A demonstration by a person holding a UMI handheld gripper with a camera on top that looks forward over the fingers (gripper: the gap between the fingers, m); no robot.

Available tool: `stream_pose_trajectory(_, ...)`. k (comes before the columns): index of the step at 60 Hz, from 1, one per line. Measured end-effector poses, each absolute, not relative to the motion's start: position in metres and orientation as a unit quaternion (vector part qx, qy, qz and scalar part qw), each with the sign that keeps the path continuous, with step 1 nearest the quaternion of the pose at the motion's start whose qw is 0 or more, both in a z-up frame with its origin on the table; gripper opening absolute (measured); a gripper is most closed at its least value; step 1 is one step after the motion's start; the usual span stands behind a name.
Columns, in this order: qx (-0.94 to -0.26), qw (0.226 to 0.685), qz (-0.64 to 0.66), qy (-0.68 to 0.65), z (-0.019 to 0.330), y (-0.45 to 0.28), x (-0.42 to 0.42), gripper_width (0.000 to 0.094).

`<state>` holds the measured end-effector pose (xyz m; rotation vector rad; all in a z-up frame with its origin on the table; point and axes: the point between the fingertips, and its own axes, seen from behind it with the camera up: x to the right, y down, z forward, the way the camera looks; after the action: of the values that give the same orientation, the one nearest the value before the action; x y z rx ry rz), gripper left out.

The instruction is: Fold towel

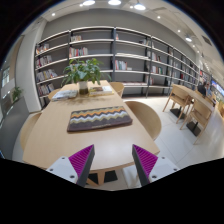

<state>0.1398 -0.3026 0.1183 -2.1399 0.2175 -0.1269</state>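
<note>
Towel (99, 119) lies flat (near table (45, 140) edge) beyond open claw (115, 162).

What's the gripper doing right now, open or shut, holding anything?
Gripper: open, holding nothing; the folded towel lies on the table beyond its fingers.

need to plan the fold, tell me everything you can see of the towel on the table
The towel lies flat on the pale round table, beyond the tool, whose open fingers do not touch it. It looks like soft woven cloth, roughly rectangular, with grey, white and dark zigzag stripes and a darker border. It seems already folded once. Nothing rests on it.
</note>
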Motion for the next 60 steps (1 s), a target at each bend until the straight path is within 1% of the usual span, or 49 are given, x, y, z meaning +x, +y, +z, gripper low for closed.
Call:
stream_pose_trajectory(1, -0.879, 0.468, -0.047, 0.084, 0.120, -0.306, 0.137, 0.0754)
stream_pose_trajectory(2, -0.880, 0.466, -0.043, 0.080, 0.105, -0.295, 0.125, 0.0755)
stream_pose_trajectory(3, -0.883, 0.461, -0.039, 0.076, 0.107, -0.298, 0.123, 0.0754)
stream_pose_trajectory(11, -0.900, 0.435, -0.015, 0.039, 0.066, -0.247, 0.057, 0.0758)
stream_pose_trajectory(12, -0.902, 0.430, -0.013, 0.033, 0.074, -0.252, 0.060, 0.0761)
stream_pose_trajectory(15, -0.905, 0.425, -0.011, 0.021, 0.056, -0.217, 0.029, 0.0759)
stream_pose_trajectory(17, -0.906, 0.424, -0.007, 0.015, 0.052, -0.198, 0.017, 0.0756)
stream_pose_trajectory(18, -0.906, 0.423, -0.003, 0.011, 0.056, -0.197, 0.017, 0.0756)
stream_pose_trajectory(23, -0.905, 0.426, 0.001, 0.007, 0.046, -0.141, -0.011, 0.0759)
stream_pose_trajectory(32, -0.905, 0.426, 0.007, 0.004, 0.034, -0.059, -0.034, 0.0743)
stream_pose_trajectory(38, -0.909, 0.415, 0.015, -0.004, 0.021, -0.022, -0.046, 0.0714)
stream_pose_trajectory(44, -0.917, 0.399, -0.001, -0.009, 0.007, -0.010, -0.045, 0.0638)
stream_pose_trajectory(47, -0.923, 0.384, -0.011, -0.010, -0.004, -0.007, -0.039, 0.0578)
stream_pose_trajectory(50, -0.923, 0.384, -0.018, -0.009, -0.005, -0.010, -0.035, 0.0522)
stream_pose_trajectory(53, -0.922, 0.387, -0.024, -0.008, -0.008, -0.008, -0.030, 0.0439)
stream_pose_trajectory(60, -0.920, 0.390, -0.043, -0.008, -0.008, -0.006, -0.018, 0.0195)
